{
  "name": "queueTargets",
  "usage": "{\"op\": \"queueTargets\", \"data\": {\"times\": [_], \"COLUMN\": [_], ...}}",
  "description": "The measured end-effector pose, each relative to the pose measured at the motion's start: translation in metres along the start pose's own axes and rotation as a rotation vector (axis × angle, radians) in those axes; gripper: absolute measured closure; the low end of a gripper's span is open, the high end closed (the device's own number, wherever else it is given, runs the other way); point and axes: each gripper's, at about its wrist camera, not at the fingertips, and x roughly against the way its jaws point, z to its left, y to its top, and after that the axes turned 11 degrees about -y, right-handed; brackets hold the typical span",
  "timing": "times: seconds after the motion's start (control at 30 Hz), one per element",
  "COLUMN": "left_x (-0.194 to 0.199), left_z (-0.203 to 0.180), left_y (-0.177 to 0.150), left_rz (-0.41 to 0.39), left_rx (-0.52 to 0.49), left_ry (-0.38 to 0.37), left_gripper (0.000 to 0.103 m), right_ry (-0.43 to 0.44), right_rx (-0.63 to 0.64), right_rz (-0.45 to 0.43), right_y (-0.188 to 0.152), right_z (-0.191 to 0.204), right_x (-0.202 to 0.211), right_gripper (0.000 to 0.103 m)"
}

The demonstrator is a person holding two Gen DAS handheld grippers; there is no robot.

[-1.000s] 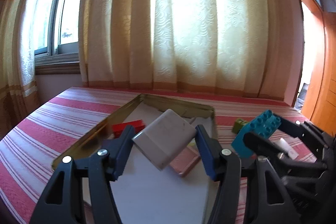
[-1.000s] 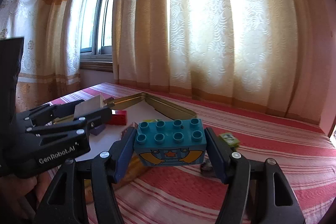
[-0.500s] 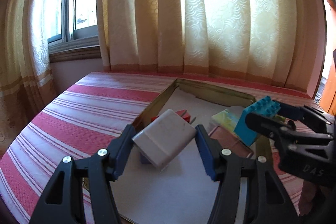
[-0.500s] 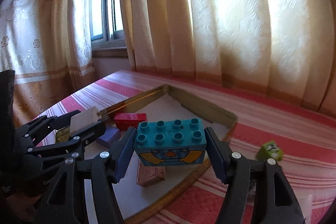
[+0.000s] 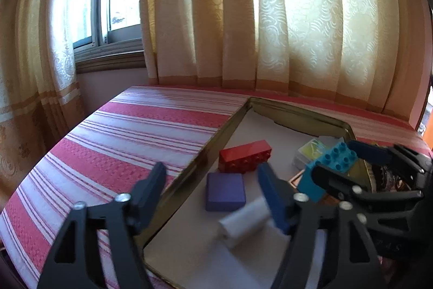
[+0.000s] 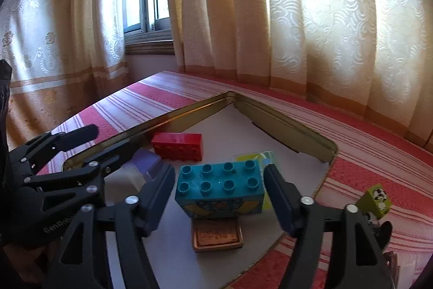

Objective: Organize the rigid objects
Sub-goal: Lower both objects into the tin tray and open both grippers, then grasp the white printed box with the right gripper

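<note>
Teal plastic is what I am watching first: the teal brick [image 6: 220, 187] is sitting between my right gripper [image 6: 219, 197] fingers, studs up, long axis running across from one pad to the other. Those fingers are standing spread wide, with a gap showing on each side of the brick, so nothing is being gripped. It is hovering over or resting on a copper tile [image 6: 216, 234] inside the brass-rimmed tray [image 6: 284, 123]; which, I cannot tell. My left gripper [image 5: 213, 194] is also gaping open, its right pad just beside a blurred white block [image 5: 243, 221] lying low in the tray. A purple block [image 5: 225, 191] and red brick [image 5: 245, 155] are lying beyond.
</note>
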Motion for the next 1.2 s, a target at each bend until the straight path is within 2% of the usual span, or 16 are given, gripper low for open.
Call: {"op": "queueTargets", "data": {"times": [0.03,0.1,0.3,0.43,0.57,0.8,0.97,1.03,1.2], "left_x": [0.003,0.009,0.025,0.035,0.040,0.032,0.027,0.025,0.017], "left_z": [0.001,0.002,-0.020,-0.044,-0.076,-0.133,-0.161,-0.172,-0.191], "left_y": [0.000,-0.002,-0.006,-0.009,-0.012,-0.022,-0.023,-0.025,-0.029], "left_rz": [-0.010,-0.034,-0.070,-0.088,-0.083,-0.031,-0.007,0.005,0.032], "left_rx": [0.009,0.017,0.006,-0.003,-0.033,-0.121,-0.161,-0.177,-0.229], "left_ry": [0.014,0.022,-0.051,-0.109,-0.176,-0.238,-0.264,-0.278,-0.283], "left_gripper": [0.009,0.001,0.000,0.000,0.000,0.000,0.000,0.000,0.000], "right_ry": [-0.011,-0.014,-0.051,-0.125,-0.205,-0.395,-0.429,-0.404,-0.372], "right_rx": [0.001,-0.009,-0.040,-0.048,-0.121,-0.257,-0.292,-0.320,-0.297], "right_rz": [-0.006,-0.019,-0.045,-0.067,-0.076,-0.043,0.014,0.027,0.079], "right_y": [-0.002,-0.005,-0.022,-0.043,-0.061,-0.092,-0.108,-0.110,-0.108], "right_z": [-0.001,-0.006,-0.025,-0.048,-0.091,-0.169,-0.197,-0.205,-0.205], "right_x": [0.004,0.013,0.043,0.071,0.095,0.123,0.125,0.125,0.112], "right_gripper": [0.023,0.021,0.020,0.020,0.020,0.020,0.020,0.020,0.020]}}
